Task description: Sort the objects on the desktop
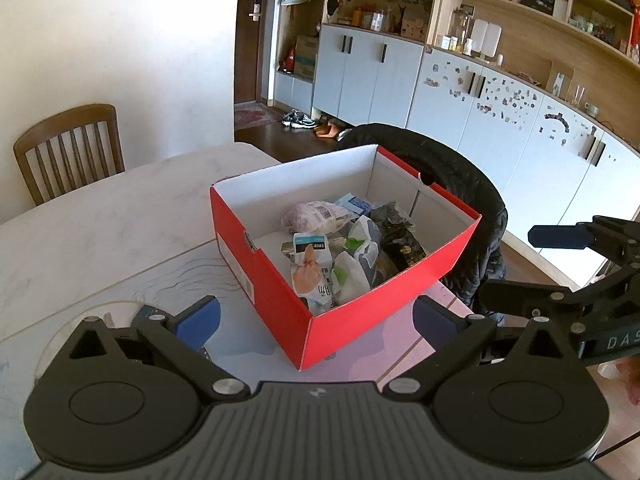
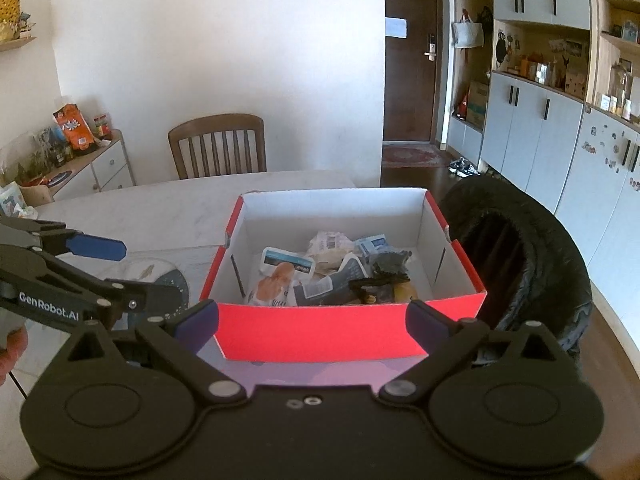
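Note:
A red shoe box [image 1: 380, 288] with a white inside stands on the pale marble table [image 1: 100, 224]. It holds several snack packets, among them a white packet with a chicken-foot picture [image 1: 312, 264] and a black packet [image 1: 402, 244]. My left gripper [image 1: 316, 322] is open just short of the box's near corner, with nothing between its blue pads. The right gripper [image 2: 313, 327] is open too, in front of the long red wall of the box [image 2: 360, 328], and holds nothing. Each shows in the other's view: the right gripper [image 1: 532, 268], the left gripper [image 2: 132, 272].
A clear round dish [image 2: 152, 280] with a dark scale lies on the table left of the box, under the left gripper. A black jacket [image 2: 520, 248] hangs over a chair at the box's right. A wooden chair [image 2: 218, 146] stands at the far side. A hand [image 2: 10, 344] holds the left gripper.

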Action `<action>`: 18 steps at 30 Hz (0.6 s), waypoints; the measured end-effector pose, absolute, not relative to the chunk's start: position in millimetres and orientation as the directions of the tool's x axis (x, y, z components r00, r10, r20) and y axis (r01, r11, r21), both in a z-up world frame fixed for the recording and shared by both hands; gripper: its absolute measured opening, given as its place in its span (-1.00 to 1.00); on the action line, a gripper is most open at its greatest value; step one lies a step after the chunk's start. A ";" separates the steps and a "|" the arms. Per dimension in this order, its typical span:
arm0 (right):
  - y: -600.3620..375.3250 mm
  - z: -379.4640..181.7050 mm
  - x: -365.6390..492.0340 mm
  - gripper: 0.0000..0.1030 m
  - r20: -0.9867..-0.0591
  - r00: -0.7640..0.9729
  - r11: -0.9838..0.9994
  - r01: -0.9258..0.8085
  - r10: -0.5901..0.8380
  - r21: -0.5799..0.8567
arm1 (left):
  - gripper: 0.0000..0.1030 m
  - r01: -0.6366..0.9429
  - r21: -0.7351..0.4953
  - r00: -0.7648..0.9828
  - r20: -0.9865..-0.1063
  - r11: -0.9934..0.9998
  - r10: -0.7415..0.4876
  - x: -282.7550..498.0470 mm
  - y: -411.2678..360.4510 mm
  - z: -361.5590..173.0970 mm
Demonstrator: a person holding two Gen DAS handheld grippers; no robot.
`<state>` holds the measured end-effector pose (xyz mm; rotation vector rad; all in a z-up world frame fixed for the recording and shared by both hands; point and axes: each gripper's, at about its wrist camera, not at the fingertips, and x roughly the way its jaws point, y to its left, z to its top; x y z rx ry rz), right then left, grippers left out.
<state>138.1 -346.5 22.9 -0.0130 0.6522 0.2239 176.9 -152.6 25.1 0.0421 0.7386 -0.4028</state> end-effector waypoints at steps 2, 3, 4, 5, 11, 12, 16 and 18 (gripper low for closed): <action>-346.4 23.4 136.1 0.94 -0.605 0.771 0.977 -0.204 0.199 0.062 | 1.00 0.374 -0.097 0.667 -0.663 0.922 -0.340 174.7 -152.6 25.6; -346.5 23.3 135.4 0.94 -0.606 0.770 0.977 -0.202 0.198 0.063 | 1.00 0.371 -0.093 0.668 -0.664 0.924 -0.336 173.3 -152.0 25.8; -346.5 23.3 134.9 0.94 -0.607 0.770 0.978 -0.201 0.197 0.062 | 1.00 0.368 -0.091 0.670 -0.664 0.925 -0.332 171.9 -151.6 26.7; -346.7 23.4 134.2 0.94 -0.608 0.770 0.978 -0.198 0.193 0.060 | 1.00 0.369 -0.089 0.671 -0.663 0.925 -0.332 170.5 -151.4 27.7; -348.7 22.8 132.7 0.94 -0.612 0.768 0.980 -0.190 0.186 0.060 | 1.00 0.359 -0.087 0.683 -0.655 0.929 -0.324 165.3 -149.0 31.0; -349.2 22.6 133.0 0.96 -0.614 0.768 0.981 -0.185 0.182 0.060 | 1.00 0.359 -0.094 0.679 -0.657 0.929 -0.329 165.4 -148.2 30.8; -351.1 21.8 132.9 0.97 -0.616 0.767 0.982 -0.178 0.179 0.063 | 1.00 0.357 -0.112 0.667 -0.664 0.927 -0.337 166.5 -147.2 29.7; -351.8 22.2 132.6 0.97 -0.616 0.767 0.982 -0.180 0.180 0.063 | 1.00 0.356 -0.115 0.663 -0.668 0.927 -0.338 166.4 -147.6 28.8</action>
